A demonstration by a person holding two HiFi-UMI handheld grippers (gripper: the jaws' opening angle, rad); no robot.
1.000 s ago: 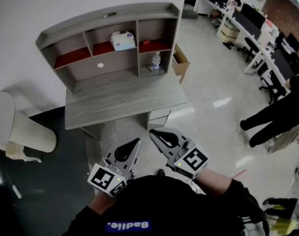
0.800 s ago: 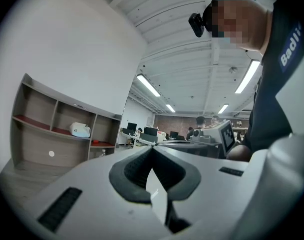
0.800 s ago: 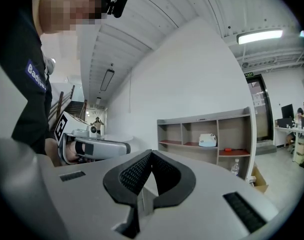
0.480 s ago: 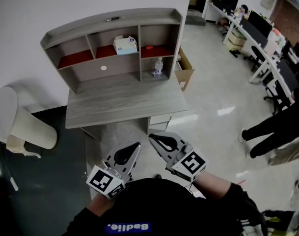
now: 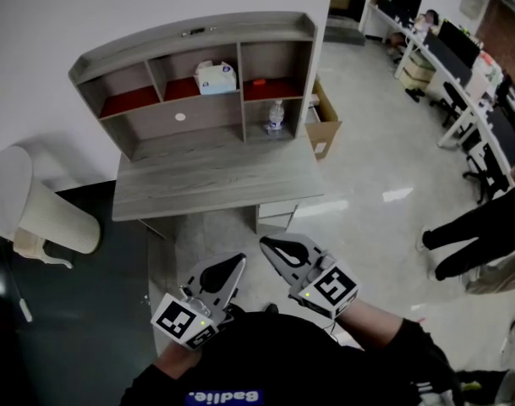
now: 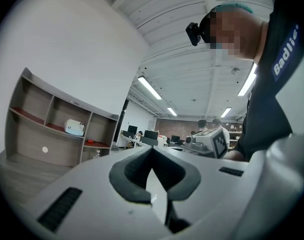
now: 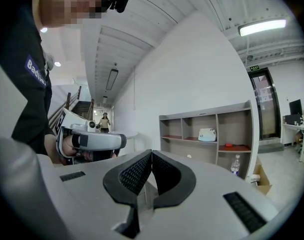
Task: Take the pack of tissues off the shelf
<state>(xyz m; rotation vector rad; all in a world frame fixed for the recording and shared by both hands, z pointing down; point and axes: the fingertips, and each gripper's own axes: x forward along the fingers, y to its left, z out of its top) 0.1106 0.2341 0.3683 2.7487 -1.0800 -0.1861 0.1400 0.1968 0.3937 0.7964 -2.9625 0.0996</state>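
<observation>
The pack of tissues (image 5: 216, 77) sits in the upper middle compartment of the shelf (image 5: 189, 34), which stands at the back of the worktop (image 5: 215, 176). Well short of it, the person holds the left tool (image 5: 233, 263) and the right tool (image 5: 267, 244) low, each with its jaws pressed together and empty.

Black sleeve (image 5: 402, 343), grey right gripper (image 5: 265, 243)

tissue pack (image 5: 215, 77) on desk shelf (image 5: 186, 33)
</observation>
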